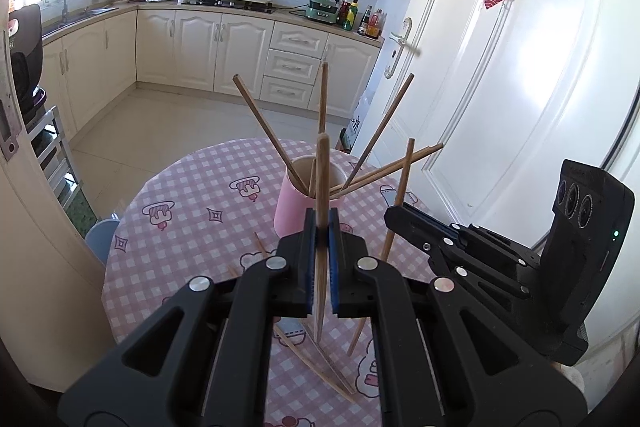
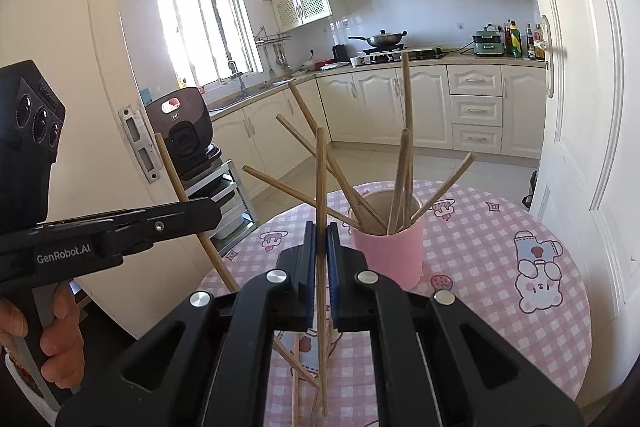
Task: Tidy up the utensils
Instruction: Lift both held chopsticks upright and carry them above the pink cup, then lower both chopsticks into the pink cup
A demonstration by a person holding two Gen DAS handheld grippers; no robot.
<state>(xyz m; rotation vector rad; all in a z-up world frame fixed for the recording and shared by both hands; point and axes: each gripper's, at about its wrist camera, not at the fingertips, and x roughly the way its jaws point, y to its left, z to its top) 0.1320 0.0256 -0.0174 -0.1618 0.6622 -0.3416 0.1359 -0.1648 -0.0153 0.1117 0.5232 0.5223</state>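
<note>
Left wrist view: round table under a pink-and-white checked cloth (image 1: 188, 227), printed with cartoon figures. On it stands a pale pink cylindrical cup (image 1: 296, 203) holding several brown wooden chopsticks (image 1: 264, 125) that fan outward. More loose wooden chopsticks (image 1: 316, 363) lie flat on the cloth nearer the camera. Left black gripper (image 1: 322, 223) is clamped tight on one upright wooden chopstick (image 1: 322, 163), just in front of the cup. Right black gripper (image 2: 321, 237) likewise pinches a second upright wooden chopstick (image 2: 320, 179), beside the cup.
</note>
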